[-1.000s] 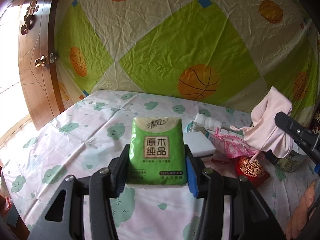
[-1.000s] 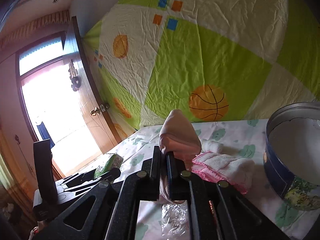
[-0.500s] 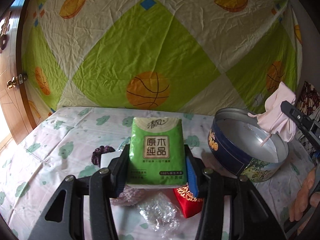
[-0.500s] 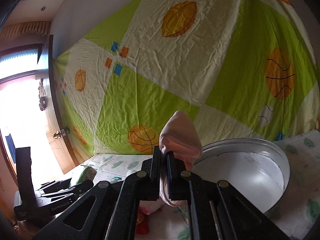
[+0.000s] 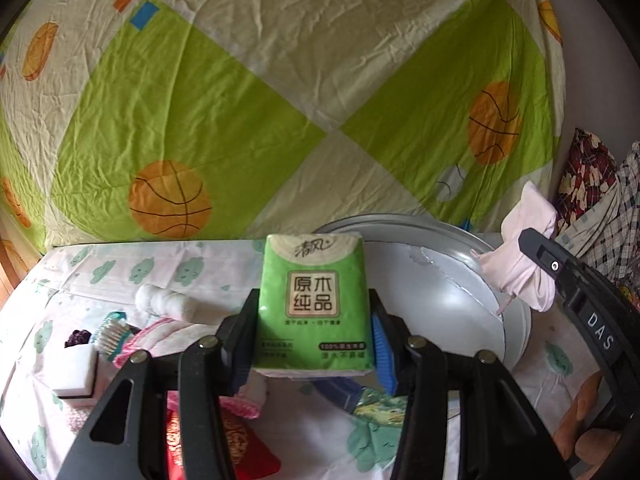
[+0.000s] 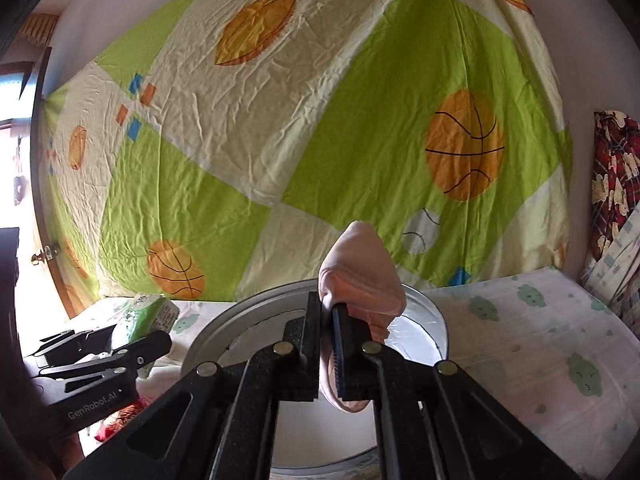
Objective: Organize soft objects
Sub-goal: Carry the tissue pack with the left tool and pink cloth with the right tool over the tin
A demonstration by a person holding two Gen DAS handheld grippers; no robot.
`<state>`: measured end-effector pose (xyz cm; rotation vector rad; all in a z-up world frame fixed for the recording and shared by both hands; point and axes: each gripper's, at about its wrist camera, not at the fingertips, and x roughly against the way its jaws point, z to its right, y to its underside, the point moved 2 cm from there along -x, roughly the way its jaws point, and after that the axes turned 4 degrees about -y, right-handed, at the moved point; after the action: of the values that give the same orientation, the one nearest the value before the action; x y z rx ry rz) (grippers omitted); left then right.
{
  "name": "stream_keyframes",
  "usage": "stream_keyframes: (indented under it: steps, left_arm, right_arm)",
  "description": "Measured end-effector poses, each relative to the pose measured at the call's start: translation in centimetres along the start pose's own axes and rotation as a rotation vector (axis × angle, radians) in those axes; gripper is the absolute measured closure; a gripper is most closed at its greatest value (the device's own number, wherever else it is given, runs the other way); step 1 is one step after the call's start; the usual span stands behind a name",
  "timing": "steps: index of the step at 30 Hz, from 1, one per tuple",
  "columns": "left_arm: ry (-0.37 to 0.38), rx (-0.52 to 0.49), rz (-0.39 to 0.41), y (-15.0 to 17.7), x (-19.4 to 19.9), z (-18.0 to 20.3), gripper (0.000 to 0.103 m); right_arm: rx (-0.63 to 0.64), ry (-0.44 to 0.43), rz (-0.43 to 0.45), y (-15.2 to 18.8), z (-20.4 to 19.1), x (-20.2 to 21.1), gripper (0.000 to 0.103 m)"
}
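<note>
Our left claw (image 5: 314, 342) was clamped partway open on the green tissue pack (image 5: 313, 304), upright above the clutter on the bed (image 5: 120, 272), beside the round tin (image 5: 448, 280). Our right claw (image 6: 327, 354) was pinched fully closed on pink cloth (image 6: 360, 280), held over that tin.

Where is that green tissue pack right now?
The green tissue pack is clamped in the left hand-held gripper, in front of the round metal tin.
</note>
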<state>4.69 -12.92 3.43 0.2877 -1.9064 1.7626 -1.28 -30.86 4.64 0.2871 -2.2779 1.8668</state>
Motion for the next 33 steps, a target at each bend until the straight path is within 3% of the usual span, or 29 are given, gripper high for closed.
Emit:
stream_keyframes:
  steps: [9,16,33]
  left_arm:
    - [0.036,-0.013,-0.048,0.0,-3.3,4.7,0.055]
    - [0.042,-0.022,-0.074,0.6,-4.6,5.0,0.055]
    - [-0.004,-0.089,-0.108,1.9,-6.1,5.8,0.055]
  right_arm:
    - [-0.042,0.05,-0.074,0.9,2.6,-1.6,0.097]
    - [-0.054,0.055,-0.158,2.3,2.9,-3.5,0.097]
    - [-0.078,0.08,-0.19,2.9,3.4,-3.9,0.097]
